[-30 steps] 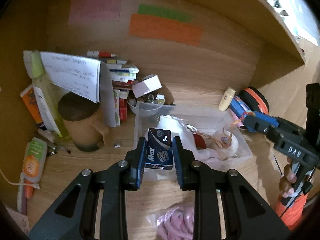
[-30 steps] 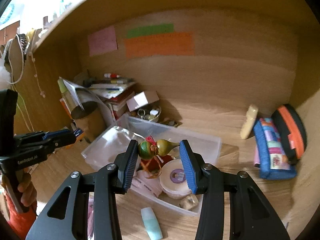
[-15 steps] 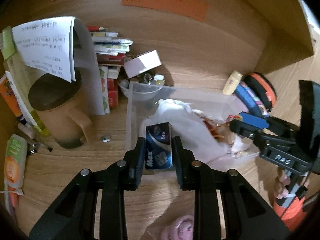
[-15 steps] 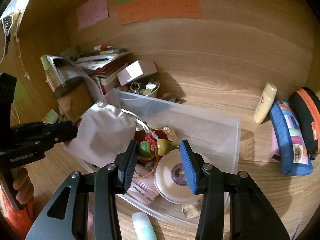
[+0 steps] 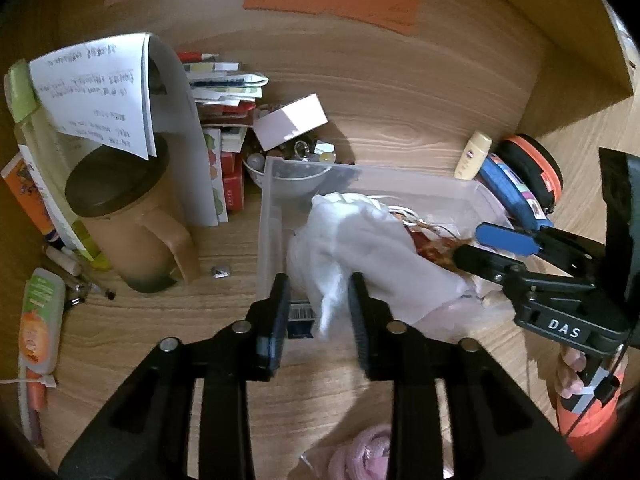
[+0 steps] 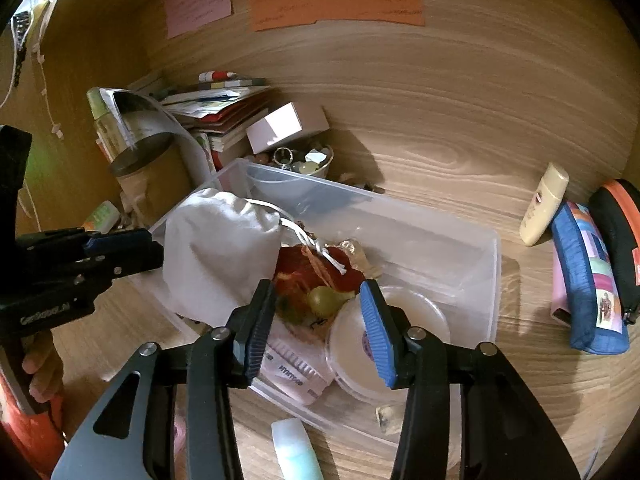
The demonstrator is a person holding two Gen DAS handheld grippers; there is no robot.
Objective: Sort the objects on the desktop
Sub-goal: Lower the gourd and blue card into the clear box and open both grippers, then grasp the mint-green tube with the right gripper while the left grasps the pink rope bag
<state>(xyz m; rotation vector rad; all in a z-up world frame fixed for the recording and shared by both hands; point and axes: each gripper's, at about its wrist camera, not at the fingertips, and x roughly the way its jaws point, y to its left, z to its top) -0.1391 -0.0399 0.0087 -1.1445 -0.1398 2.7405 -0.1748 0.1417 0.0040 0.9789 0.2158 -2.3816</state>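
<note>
A clear plastic bin (image 5: 267, 216) (image 6: 460, 236) stands mid-desk. It holds a white drawstring pouch (image 5: 360, 240) (image 6: 216, 244), a round white tape case (image 6: 404, 320), a pink packet (image 6: 292, 368) and a green-and-red gourd charm (image 6: 324, 300). My left gripper (image 5: 318, 312) is open at the bin's near left corner; the dark blue staple box (image 5: 300, 314) lies below between its fingers, partly under the pouch. My right gripper (image 6: 318, 312) is open over the bin, the charm lying loose between its fingers.
A brown mug (image 5: 132, 216), a paper stack (image 5: 224, 92), a small white box (image 5: 290, 120) and a bowl of trinkets (image 6: 304, 160) stand behind the bin. Pencil cases (image 6: 588, 276) and a cream tube (image 6: 544, 204) lie right. A pink cord bag (image 5: 360, 452) lies near.
Both grippers moved down into the bin and opened. The left let go of the staple box and the right let go of the gourd charm.
</note>
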